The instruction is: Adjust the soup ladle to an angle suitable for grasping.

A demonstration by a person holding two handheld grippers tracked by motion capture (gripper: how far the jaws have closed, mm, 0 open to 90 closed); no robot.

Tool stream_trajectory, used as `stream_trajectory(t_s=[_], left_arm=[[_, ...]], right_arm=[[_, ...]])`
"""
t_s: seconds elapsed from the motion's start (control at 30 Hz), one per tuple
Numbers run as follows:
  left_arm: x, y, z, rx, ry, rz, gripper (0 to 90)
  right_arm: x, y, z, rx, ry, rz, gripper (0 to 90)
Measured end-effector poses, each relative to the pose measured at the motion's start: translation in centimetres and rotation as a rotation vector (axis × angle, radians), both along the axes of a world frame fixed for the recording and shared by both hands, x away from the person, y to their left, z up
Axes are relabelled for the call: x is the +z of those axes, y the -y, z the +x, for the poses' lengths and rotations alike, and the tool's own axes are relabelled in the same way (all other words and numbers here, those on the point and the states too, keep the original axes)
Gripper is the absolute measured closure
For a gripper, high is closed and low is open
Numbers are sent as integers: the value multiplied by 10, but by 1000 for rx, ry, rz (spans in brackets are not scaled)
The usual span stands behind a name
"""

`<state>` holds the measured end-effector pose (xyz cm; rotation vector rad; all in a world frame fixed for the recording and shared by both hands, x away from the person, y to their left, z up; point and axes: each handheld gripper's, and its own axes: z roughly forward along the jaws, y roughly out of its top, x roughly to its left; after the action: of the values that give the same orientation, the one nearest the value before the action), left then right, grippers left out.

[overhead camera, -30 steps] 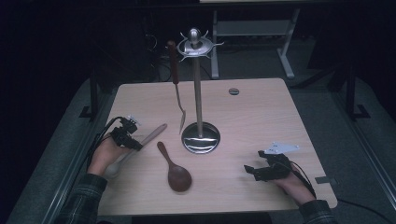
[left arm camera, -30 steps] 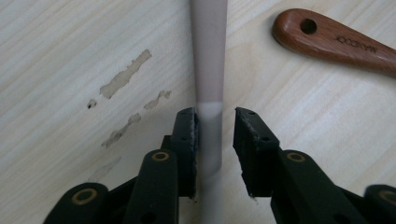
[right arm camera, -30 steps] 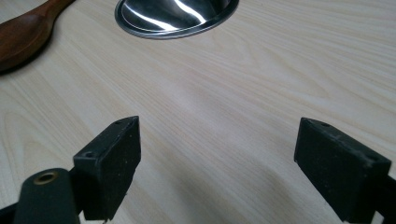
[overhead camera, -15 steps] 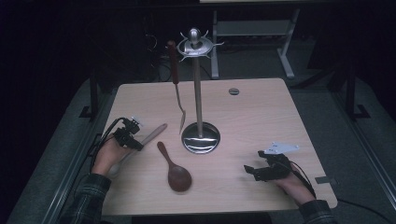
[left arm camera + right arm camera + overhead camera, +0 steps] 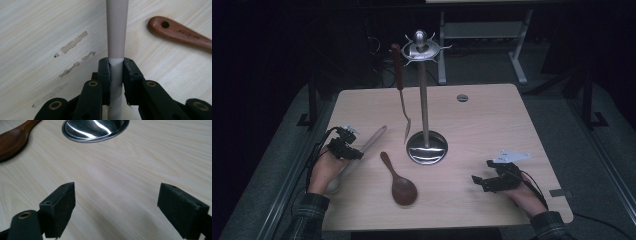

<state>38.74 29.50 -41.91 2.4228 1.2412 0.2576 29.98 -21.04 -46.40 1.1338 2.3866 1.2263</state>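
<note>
My left gripper [image 5: 343, 145] sits at the table's left, and its jaws have just been closing. In the left gripper view the left gripper [image 5: 116, 63] is shut on the pale utensil's handle [image 5: 116, 30], both pads pressing its sides. The pale utensil [image 5: 373, 136] lies slanted on the table, its head under the left hand. A dark wooden spoon [image 5: 402, 187] lies beside it, with its handle end [image 5: 180, 32] off to one side of the jaws. My right gripper [image 5: 479, 181] rests open near the front right, nothing between its jaws [image 5: 116, 207].
A steel utensil stand [image 5: 424, 100] rises mid-table on a round base [image 5: 95, 127]. A brown-handled fork-like utensil [image 5: 399, 80] hangs from its top hooks. A small round grommet [image 5: 462, 97] sits near the far edge of the wooden table [image 5: 497, 130].
The left hand has shifted only slightly at the pale handle. The right hand, the wooden spoon and the stand have kept still.
</note>
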Motion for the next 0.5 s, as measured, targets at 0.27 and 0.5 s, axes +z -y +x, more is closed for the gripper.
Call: stream_trajectory(t_s=[0.27, 0.5], left_arm=[[14, -5, -19, 29, 73, -57, 773], [24, -9, -30, 40, 131, -127, 773]], right_arm=[[11, -12, 12, 51, -31, 20, 119], [12, -18, 16, 69, -45, 20, 117]])
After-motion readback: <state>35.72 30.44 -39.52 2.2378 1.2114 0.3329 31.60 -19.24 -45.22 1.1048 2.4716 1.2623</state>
